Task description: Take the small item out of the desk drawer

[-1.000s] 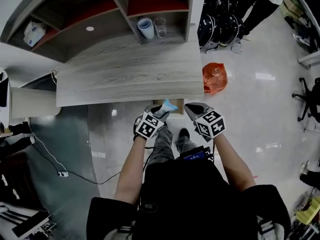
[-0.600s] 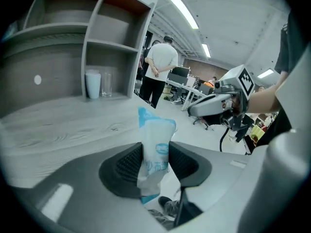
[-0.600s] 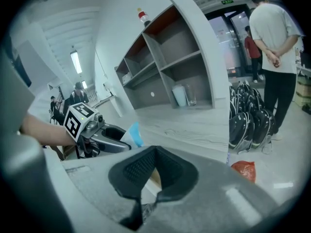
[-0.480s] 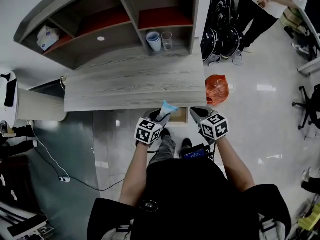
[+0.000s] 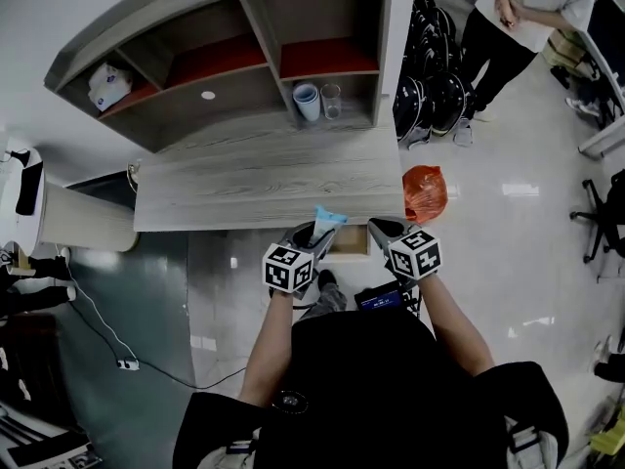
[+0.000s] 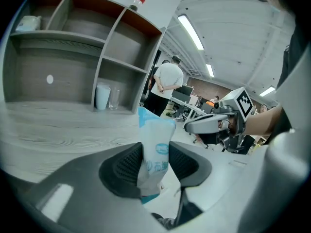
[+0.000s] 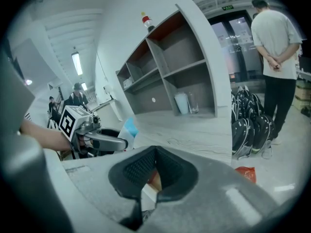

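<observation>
My left gripper is shut on a small blue-and-white packet, which stands upright between its pads just in front of the desk's edge. In the left gripper view the packet fills the gap between the jaws of my left gripper. The open wooden drawer shows under the desk top, between the two grippers. My right gripper hangs at the drawer's right side. In its own view my right gripper has its pads together and holds nothing; the left gripper and packet show to the left there.
A shelf unit rises behind the desk, with a stack of cups, a glass and a white pack. An orange bag lies on the floor, right. Black bags and a standing person are farther right.
The head view has tilted up to show more of the shelves. The left gripper has lifted the packet a little; its top now overlaps the desk's front edge. The right gripper has kept its place.
</observation>
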A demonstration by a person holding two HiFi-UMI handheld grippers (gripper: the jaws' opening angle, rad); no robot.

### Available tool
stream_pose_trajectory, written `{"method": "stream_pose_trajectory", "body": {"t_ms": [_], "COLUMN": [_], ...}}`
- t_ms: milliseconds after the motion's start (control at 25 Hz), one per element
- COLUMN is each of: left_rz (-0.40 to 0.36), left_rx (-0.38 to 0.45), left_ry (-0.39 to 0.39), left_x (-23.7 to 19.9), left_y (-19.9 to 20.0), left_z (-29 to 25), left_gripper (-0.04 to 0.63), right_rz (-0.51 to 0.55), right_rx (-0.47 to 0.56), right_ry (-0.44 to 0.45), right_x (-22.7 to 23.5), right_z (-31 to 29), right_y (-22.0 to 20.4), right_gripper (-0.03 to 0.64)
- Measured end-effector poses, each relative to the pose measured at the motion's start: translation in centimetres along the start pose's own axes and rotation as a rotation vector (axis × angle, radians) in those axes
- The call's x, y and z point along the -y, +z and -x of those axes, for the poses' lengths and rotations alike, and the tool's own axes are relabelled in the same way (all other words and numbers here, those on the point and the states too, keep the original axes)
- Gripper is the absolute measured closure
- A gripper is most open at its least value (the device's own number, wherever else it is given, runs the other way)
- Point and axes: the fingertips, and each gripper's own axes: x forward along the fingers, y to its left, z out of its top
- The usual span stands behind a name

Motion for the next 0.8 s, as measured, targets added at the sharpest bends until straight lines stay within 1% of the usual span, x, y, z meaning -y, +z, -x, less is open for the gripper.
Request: {"method": "stream_pose_trajectory", "body": {"t_ms": [200,440,720,800], "left_rz": [-0.006,-0.010,0.013,0.017], "left_rx": [0.018,0.028,0.070,0.075], "left_ry": [-0.015,-0.018,0.026,0.026], "left_x": [0.4,2.3,4.3,5.4], "left_y": [0.6,0.3,-0.3,-0.8], "left_z": [0.0,0.1,0.9,0.9], "left_gripper": [0.423,0.423,0.423,0.423], "right_rz": [0.013,0.019,0.037,0.039], "right_rx": [0.007,0.006,-0.015,-0.021], "right_ry": [0.001,0.009,0.048,0.054], "right_x": [-0.1,0.3,0.8,1.0], "right_z": [0.2,1.6,3.5,3.9], "right_y": [0.3,-0.3,-2.2,-2.8], "right_gripper": [0.618,0.618,0.618,0.618]}}
